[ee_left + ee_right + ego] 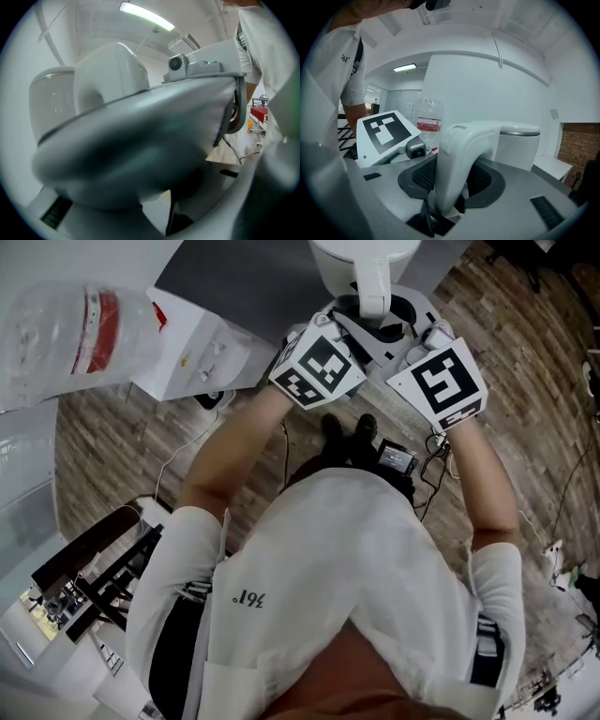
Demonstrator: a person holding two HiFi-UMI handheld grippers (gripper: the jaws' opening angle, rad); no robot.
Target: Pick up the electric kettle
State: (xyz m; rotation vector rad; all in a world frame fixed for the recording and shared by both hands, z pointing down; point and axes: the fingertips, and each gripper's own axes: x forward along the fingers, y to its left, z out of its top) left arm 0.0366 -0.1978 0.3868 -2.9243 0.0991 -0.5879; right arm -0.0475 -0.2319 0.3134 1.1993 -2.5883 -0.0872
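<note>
The white electric kettle [364, 257] stands at the top of the head view, its handle [372, 289] towards me. In the right gripper view the handle [461, 154] rises from between the two grey jaws, and my right gripper [449, 194] is shut on its lower part, with the kettle body [518, 145] behind. My right gripper [398, 332] and left gripper [345, 332] meet at the handle, side by side. In the left gripper view a blurred grey jaw [140, 140] of the right gripper fills the middle and hides how my left gripper [159, 206] stands. The kettle [56, 103] shows behind it.
A white water dispenser [199, 341] with a large clear bottle [70, 334] stands at the left. A grey counter [248, 277] lies beside the kettle. On the wooden floor are a black device with cables [398, 457] and a dark rack [94, 568]. A brick wall [579, 145] is at the right.
</note>
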